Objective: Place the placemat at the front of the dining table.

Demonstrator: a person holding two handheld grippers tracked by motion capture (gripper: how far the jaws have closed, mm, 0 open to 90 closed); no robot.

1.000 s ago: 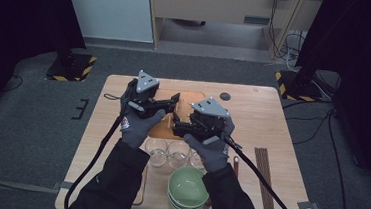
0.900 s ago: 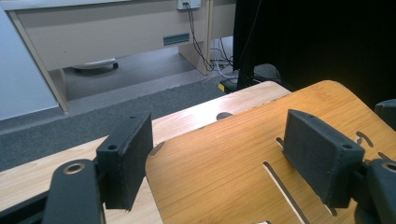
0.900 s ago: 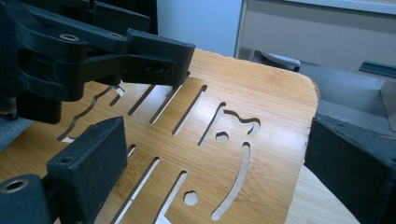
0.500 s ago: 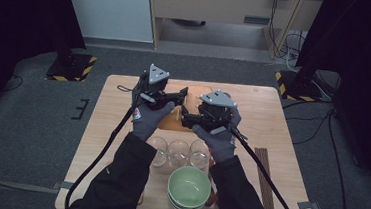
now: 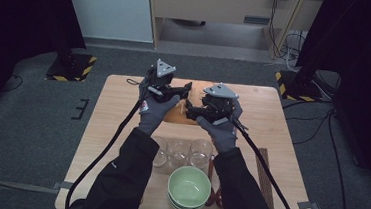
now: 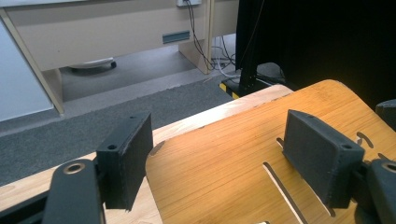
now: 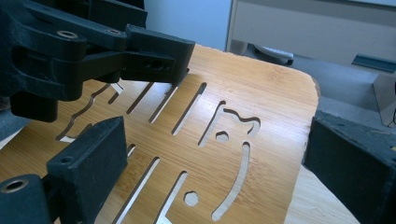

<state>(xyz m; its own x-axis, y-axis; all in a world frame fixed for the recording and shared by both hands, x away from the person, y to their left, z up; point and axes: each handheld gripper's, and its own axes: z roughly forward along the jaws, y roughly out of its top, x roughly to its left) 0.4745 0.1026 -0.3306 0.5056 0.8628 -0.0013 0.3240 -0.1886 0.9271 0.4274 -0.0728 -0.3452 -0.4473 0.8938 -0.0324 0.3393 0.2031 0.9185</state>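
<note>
Right gripper view: right gripper point(image 7: 205, 154) gapes wide astride slotted board point(image 7: 261, 102).

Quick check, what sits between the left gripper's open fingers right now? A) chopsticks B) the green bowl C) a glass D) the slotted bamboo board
D: in the left gripper view the slotted bamboo board lies between the left gripper's spread fingers.
</note>
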